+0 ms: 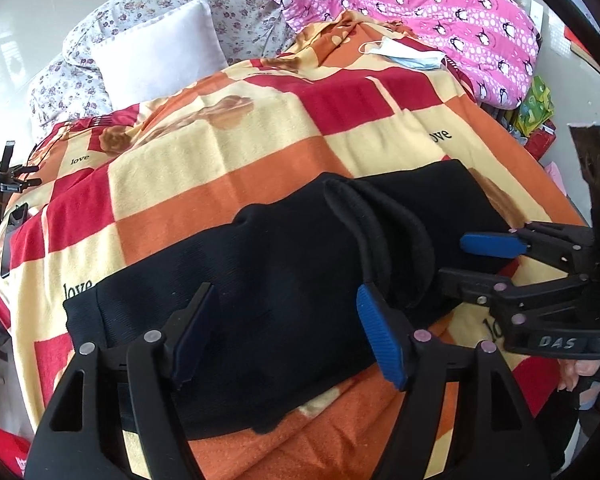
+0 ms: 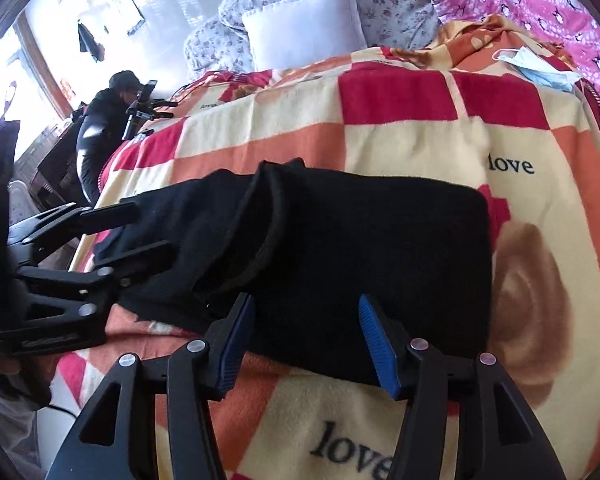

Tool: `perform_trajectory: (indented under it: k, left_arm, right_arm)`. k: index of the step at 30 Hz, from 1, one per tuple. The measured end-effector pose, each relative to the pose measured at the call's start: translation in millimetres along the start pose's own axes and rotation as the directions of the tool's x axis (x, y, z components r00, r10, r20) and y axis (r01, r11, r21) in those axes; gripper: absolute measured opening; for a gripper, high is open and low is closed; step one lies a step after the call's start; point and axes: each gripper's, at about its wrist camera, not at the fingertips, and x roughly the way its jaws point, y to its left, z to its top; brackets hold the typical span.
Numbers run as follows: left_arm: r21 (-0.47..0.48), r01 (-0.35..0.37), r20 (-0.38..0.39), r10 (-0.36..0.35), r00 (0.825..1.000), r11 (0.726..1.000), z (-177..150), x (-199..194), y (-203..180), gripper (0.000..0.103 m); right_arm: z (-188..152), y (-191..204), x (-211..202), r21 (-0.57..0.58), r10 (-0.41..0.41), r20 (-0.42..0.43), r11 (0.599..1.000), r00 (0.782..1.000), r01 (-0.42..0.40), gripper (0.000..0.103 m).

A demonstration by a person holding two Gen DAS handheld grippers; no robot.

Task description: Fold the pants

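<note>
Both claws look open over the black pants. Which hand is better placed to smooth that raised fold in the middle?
Probably the left claw: the raised fold runs straight ahead of it. The right claw sits past it, over flat pants.

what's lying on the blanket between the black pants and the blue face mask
Nothing: in both wrist views only bare checked blanket runs from the black pants to the face mask.

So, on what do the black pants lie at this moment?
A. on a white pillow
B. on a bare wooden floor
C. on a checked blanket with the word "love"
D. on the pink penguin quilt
C: the black pants lie spread on the checked blanket, printed with "love", in red, orange and cream squares.
</note>
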Motion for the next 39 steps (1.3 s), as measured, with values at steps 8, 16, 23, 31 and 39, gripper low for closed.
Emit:
perform_trajectory:
  k: [8,16,23,31,39]
  left_arm:
    - [0.008,0.001,-0.017,-0.001,1.000,1.000,-4,8,3,0.074]
    - [0.021,0.004,-0.034,-0.003,0.999,1.000,-9,10,6,0.074]
    - [0.008,-0.006,-0.038,0.006,0.999,1.000,-13,10,17,0.074]
    - [-0.012,-0.016,-0.038,0.016,0.999,1.000,-15,9,26,0.074]
    - [-0.024,-0.019,-0.041,0.018,0.999,1.000,-18,9,31,0.074]
  right_arm:
    - [-2,14,-19,-0.023,-0.017,0.024,1.000,1.000,0.017,0.060]
    - [-4,15,-21,-0.006,-0.019,0.019,1.000,1.000,0.019,0.063]
    - [-3,25,-19,-0.020,-0.008,0.015,1.000,1.000,0.008,0.063]
    - [-2,34,-11,-0.038,0.002,0.005,0.999,1.000,-0.002,0.063]
    - [0,38,-6,-0.050,0.000,-0.001,0.999,1.000,0.000,0.065]
